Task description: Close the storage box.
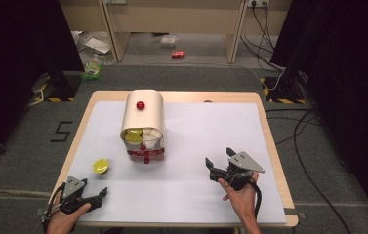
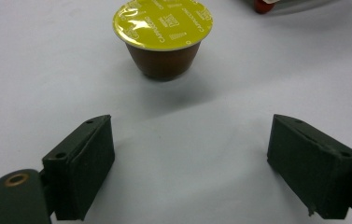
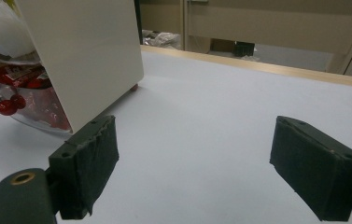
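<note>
Jaws wide, one capsule (image 2: 163,35) before left gripper (image 2: 190,168).

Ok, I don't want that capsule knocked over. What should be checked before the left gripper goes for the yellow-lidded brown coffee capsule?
1. Left gripper jaws open, nothing between them: ok.
2. Brown coffee capsule with yellow foil lid upright, lid up: ok.
3. Capsule between the pads: not ok, it stands ahead of them, slightly off centre.
4. White table sheet bare between jaws and capsule: ok.
5. Right gripper open and well apart from the capsule: ok.
6. Room left in the cream round-topped box: cannot tell.
</note>
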Tool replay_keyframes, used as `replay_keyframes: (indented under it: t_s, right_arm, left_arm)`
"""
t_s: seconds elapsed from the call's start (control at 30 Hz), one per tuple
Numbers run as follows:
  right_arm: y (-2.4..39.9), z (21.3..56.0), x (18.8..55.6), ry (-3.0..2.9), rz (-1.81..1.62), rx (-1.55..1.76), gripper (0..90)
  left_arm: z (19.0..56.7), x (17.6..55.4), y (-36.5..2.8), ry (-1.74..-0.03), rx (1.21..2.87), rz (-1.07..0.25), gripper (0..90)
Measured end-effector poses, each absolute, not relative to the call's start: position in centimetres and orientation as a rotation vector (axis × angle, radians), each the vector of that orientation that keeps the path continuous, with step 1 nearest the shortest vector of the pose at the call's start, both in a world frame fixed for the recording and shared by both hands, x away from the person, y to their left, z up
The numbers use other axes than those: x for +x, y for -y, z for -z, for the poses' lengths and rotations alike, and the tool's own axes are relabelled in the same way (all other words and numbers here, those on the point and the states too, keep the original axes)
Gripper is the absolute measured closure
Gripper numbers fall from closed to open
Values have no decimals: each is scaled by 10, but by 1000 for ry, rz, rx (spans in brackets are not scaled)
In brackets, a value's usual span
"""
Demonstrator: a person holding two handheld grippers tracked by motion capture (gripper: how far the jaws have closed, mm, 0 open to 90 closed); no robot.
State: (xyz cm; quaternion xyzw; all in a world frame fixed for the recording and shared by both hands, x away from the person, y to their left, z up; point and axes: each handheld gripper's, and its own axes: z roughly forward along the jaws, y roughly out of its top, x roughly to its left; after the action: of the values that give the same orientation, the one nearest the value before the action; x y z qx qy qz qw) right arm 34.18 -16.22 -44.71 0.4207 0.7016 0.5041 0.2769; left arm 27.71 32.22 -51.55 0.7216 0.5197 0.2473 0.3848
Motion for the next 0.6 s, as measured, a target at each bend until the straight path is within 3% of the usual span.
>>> replay_keyframes:
  t_s: [0.6]
  right_arm:
    - [175, 452, 331, -1891, -1336, 1148, 155]
  left_arm:
    - [516, 277, -322, -1324, 1838, -631, 140]
